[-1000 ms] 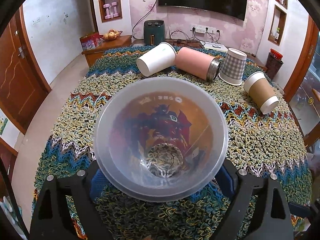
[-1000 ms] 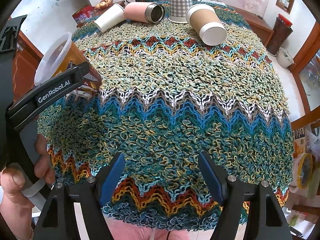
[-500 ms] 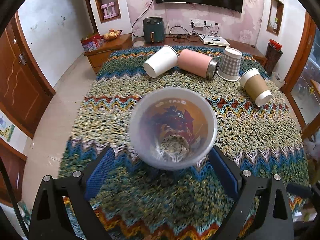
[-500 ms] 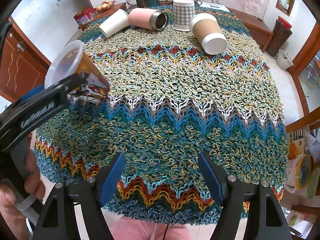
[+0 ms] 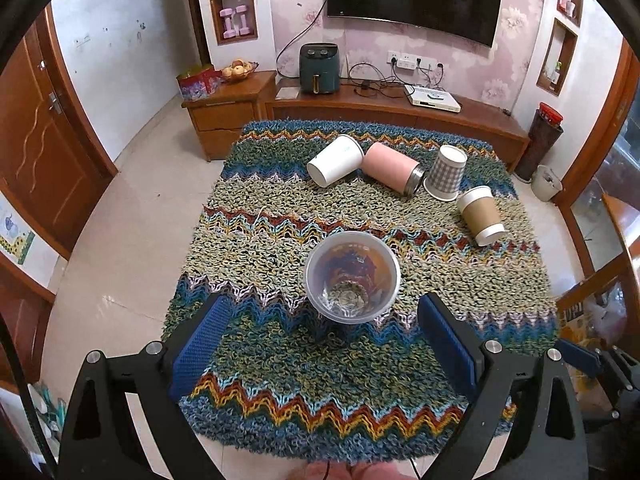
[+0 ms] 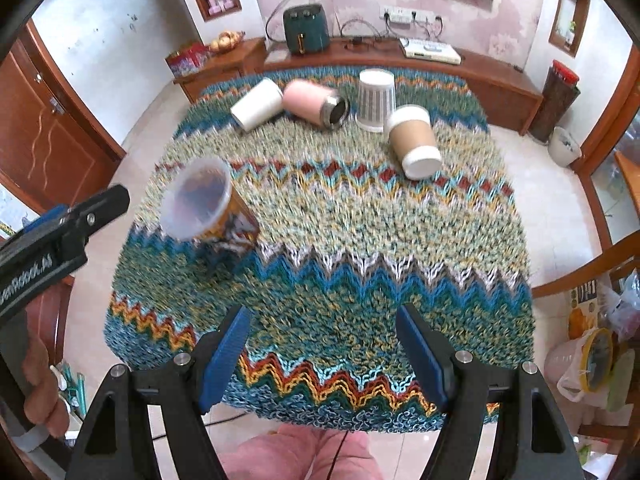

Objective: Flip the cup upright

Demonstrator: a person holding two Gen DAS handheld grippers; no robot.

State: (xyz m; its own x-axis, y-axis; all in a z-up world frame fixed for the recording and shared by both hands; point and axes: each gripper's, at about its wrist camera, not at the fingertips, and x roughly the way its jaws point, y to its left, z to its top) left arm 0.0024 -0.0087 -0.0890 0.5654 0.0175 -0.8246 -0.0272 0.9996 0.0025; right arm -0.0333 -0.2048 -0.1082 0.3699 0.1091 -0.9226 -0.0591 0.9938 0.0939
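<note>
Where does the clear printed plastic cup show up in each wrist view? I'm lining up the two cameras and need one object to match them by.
Left wrist: the clear printed cup stands centre frame, mouth up, just beyond the open left gripper.
Right wrist: the same cup sits at left-centre, beside the left gripper's arm.
Shared landmark: the pink tumbler lying on its side at the far end.

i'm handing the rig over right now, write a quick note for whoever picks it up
Left gripper: open, holding nothing, above the near edge of the table.
Right gripper: open, holding nothing.
Clear printed cup: standing upright on the knitted cloth, free of the fingers. Done.
Left to flip: white paper cup, pink tumbler and brown sleeved cup lie on their sides; checked cup stands mouth down.
</note>
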